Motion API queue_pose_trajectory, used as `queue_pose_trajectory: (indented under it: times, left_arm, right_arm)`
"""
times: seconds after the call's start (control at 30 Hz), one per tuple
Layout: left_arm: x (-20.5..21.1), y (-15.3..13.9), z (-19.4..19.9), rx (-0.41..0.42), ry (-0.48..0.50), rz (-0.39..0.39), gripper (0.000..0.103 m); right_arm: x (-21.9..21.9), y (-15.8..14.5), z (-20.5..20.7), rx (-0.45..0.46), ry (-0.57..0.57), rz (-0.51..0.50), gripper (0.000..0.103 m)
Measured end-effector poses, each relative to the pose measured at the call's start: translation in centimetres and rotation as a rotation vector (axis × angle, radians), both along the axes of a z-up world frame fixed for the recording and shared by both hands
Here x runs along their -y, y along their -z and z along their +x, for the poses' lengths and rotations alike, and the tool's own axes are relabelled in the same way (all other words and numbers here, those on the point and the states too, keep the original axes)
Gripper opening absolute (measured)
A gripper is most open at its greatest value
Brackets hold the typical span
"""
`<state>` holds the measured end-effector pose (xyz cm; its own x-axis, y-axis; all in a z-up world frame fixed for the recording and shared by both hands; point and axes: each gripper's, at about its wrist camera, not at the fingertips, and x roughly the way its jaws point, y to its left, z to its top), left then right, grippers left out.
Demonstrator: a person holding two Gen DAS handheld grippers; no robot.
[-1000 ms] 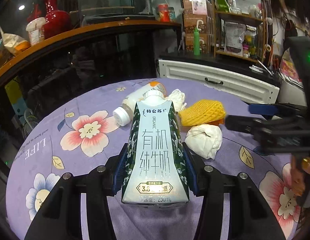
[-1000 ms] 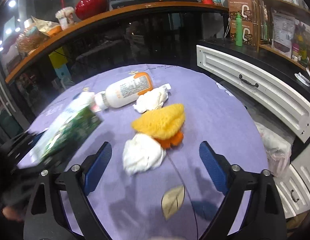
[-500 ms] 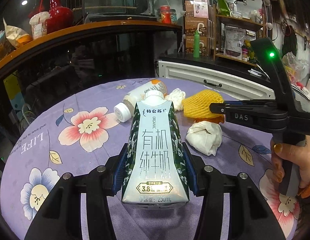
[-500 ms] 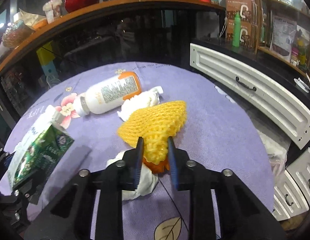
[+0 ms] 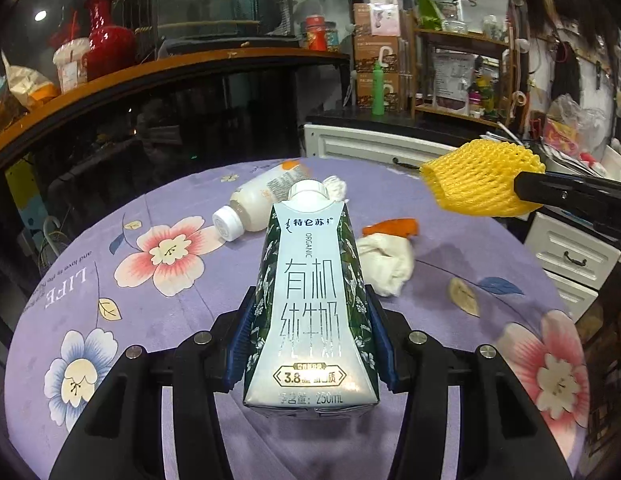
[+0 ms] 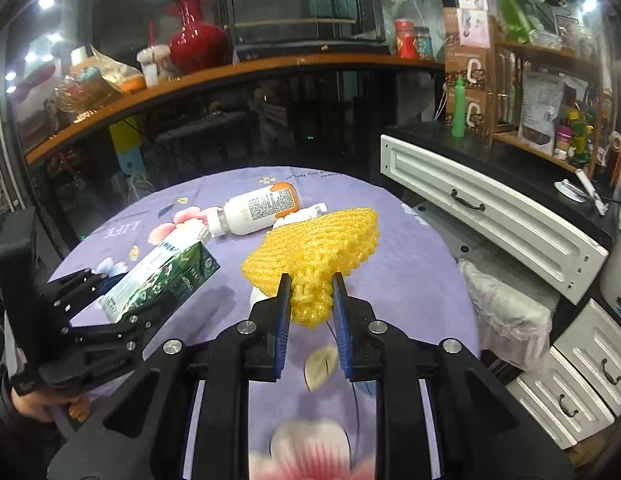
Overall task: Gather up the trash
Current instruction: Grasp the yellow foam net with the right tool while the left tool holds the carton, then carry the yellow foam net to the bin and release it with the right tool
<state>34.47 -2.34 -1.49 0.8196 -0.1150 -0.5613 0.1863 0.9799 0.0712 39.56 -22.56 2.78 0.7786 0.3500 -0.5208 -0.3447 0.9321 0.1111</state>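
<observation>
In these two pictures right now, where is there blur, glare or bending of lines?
Left wrist view: sharp on the milk carton, with glare low on its label; the counter edge bows from the fisheye. Right wrist view: the tablecloth flower at the bottom is smeared, while the yellow foam net stays fairly crisp.

The carton (image 5: 310,308) in my left gripper (image 5: 310,344) reads "ORGANIC", "特仑苏", "有机纯牛奶", "3.8" and "250mL". The tablecloth (image 5: 182,320) bears "LIFE" above a smaller line, seen upside down. The bottle (image 6: 262,210) label print is too small to read.
</observation>
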Motion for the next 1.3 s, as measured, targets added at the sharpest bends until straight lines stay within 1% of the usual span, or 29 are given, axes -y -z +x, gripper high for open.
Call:
queue_pose_trajectory:
  times: [0.17, 0.27, 0.37, 0.43, 0.6, 0.77, 0.83, 0.97, 1.17, 1.3]
  left_arm:
    - [2.5, -1.5, -4.2, 0.021, 0.073, -0.003, 0.050]
    - [3.9, -2.1, -7.0, 0.024, 0.111, -0.043, 0.050]
    - [5.7, -2.0, -9.2, 0.020, 0.148, -0.048, 0.050]
    - [6.7, -1.8, -10.3, 0.015, 0.173, -0.046, 0.050]
    - [9.3, -2.0, -12.6, 0.000, 0.234, -0.099, 0.050]
    - [12.2, -1.8, -14.8, 0.009, 0.287, -0.094, 0.050]
    - [13.4, -1.6, -15.5, 0.001, 0.316, -0.099, 0.050]
    - [16.0, -0.7, -16.5, -0.018, 0.362, -0.083, 0.050]
    - [18.4, 0.8, -17.3, -0.051, 0.408, -0.062, 0.050]
    - [19.0, 1.8, -17.3, -0.076, 0.411, -0.052, 0.050]
  right_arm:
    - [3.6, 0.3, -4.4, -0.021, 0.035, 0.052, 0.021]
    - [5.9, 1.2, -7.2, -0.027, 0.075, 0.061, 0.021]
    - [8.4, 2.2, -10.0, -0.042, 0.122, 0.060, 0.021]
    - [10.1, 2.7, -11.8, -0.050, 0.158, 0.063, 0.021]
    - [14.2, 4.0, -15.1, -0.078, 0.233, 0.086, 0.021]
    - [16.4, 6.2, -17.7, -0.109, 0.285, 0.066, 0.021]
    - [16.9, 7.3, -18.5, -0.124, 0.299, 0.054, 0.021]
    - [17.9, 9.9, -19.1, -0.173, 0.324, 0.041, 0.021]
    - [19.3, 14.1, -18.0, -0.272, 0.348, 0.069, 0.021]
    - [20.0, 16.5, -16.8, -0.328, 0.361, 0.082, 0.021]
